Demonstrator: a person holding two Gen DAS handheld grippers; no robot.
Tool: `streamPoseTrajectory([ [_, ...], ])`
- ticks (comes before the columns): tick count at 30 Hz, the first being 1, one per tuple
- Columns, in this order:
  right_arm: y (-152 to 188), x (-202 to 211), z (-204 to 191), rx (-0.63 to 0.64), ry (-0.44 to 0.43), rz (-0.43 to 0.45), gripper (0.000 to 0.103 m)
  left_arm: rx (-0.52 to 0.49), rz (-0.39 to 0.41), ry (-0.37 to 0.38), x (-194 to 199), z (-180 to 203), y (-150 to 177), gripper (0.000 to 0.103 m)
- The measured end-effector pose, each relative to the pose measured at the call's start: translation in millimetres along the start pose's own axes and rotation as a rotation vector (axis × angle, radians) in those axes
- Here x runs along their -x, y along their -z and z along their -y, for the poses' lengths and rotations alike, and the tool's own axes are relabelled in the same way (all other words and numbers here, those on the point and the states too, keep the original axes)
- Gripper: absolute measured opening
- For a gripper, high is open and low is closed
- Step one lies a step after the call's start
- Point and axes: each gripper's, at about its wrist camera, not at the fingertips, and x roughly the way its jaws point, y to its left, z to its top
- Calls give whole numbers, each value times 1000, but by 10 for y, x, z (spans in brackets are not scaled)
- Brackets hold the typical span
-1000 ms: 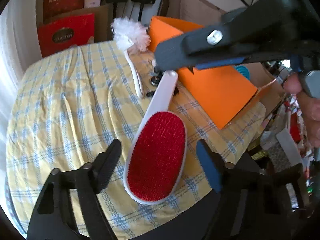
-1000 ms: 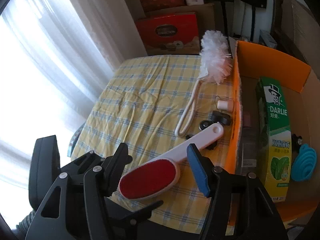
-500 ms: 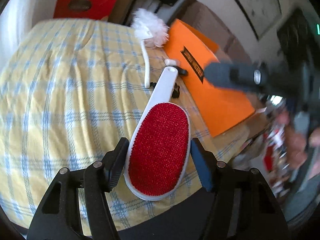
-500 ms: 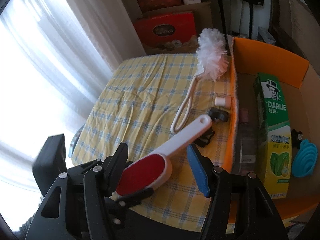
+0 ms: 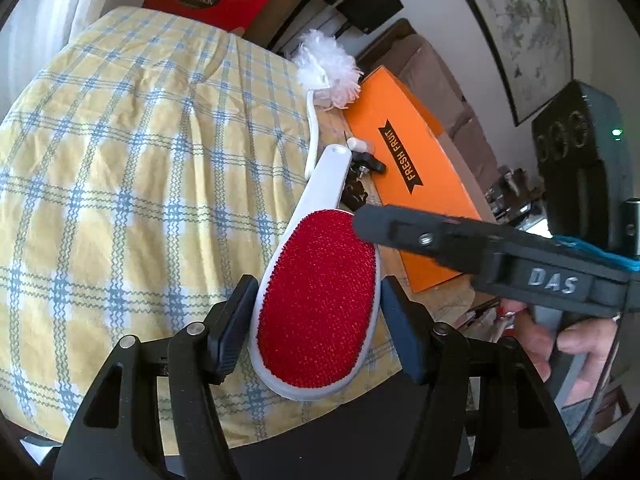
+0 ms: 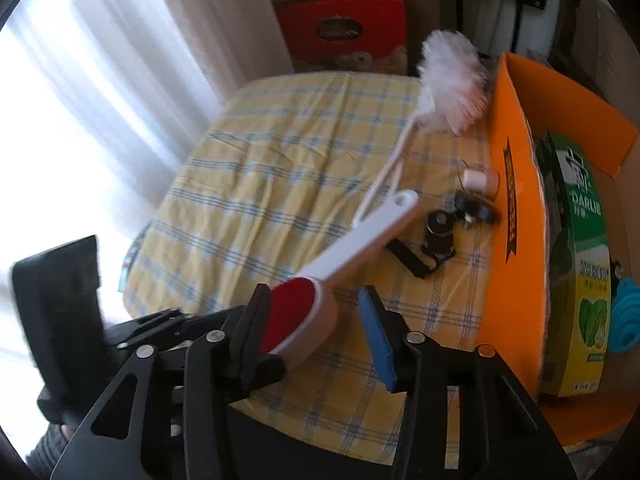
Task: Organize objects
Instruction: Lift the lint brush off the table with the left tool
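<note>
The lint brush [image 5: 318, 300] is being gripped at its red head by the left tool [image 5: 316, 320], both pads pressed against the white rim, and is being held tilted above the worktop [image 5: 120, 160], handle pointing away toward the box [image 5: 408, 168]. In the right wrist view the brush [image 6: 340, 256] is being seen lifted clear of the checked cloth. The right tool [image 6: 312, 332] is being held wide, nothing gripped between its pads; in the left view one of its fingers [image 5: 460, 240] is being seen just beside the brush head. A white duster [image 6: 448, 84] is lying beside the orange box [image 6: 516, 216], with a small white cap [image 6: 480, 179] and black parts [image 6: 438, 236] between them. A toothpaste carton [image 6: 580, 264] and a blue funnel [image 6: 624, 320] are lying inside the box.
</note>
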Motion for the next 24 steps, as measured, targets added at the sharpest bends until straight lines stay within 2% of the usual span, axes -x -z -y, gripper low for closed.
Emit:
streamPoseTrajectory([
  [7,35,-194,87,-94,-96,-62,41,-3,15,-11,14,13,23,58],
  [8,44,-220,93,-110,-114,-74,44,-2,16,-11,15,15,27,52],
  [16,96,-310,192,-161,-160,-96,47,-23,9,-31,22,40,60,50],
  [18,97,-312,192,-164,-164,-94,47,-54,-1,-46,19,93,77,53],
  [20,94,-301,169,-153,-159,-86,45,-83,-7,-59,15,163,103,63],
  [22,85,-270,145,-149,-160,-75,42,-108,-10,-76,-7,244,132,69],
  [24,72,-234,154,-147,-168,-64,37,-137,-11,-107,-33,312,155,69],
])
